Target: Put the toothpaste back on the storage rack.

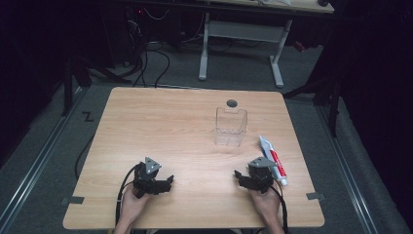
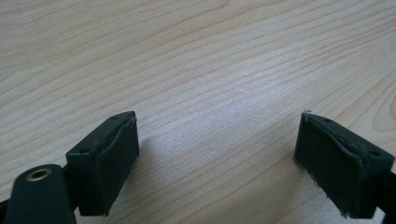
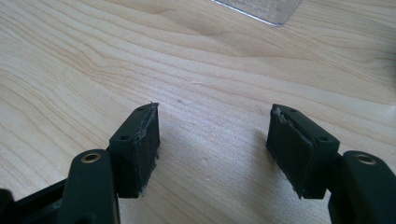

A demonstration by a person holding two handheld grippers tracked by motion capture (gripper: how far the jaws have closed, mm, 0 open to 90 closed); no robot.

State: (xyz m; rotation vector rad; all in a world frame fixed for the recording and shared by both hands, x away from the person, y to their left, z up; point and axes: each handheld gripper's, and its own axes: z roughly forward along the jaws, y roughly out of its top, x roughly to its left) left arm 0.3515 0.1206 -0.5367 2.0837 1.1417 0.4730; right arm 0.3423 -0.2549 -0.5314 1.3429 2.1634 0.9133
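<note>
Start of work, by the look of it: nothing gripped yet. Left gripper [image 1: 168, 181] low over the near left of the table [image 1: 160, 126], jaws wide, bare wood between them in the left gripper view [image 2: 219, 144]. Right gripper [image 1: 238, 176] low at near right, jaws wide too, nothing between them in the right gripper view [image 3: 212, 140].

Tube [image 1: 272, 160], white with red and blue print, flat on the table just right of the right gripper, running toward the right edge, cap end near. Clear box [image 1: 231, 126] upright at centre right, beyond the tube, open top, apparently empty; its bottom edge seen at the top of the right gripper view [image 3: 261, 9].

Likely step: approach to the tube, probably for dropping into the box. Next move calls for a swing of the right jaws to the right, lined up across the tube's narrow width, then a close on its body.

Table: pale wood grain, round grommet [image 1: 232, 103] at the far edge. Grey floor, tape marks, cables, white desk frame [image 1: 241, 48] behind; room dark.
</note>
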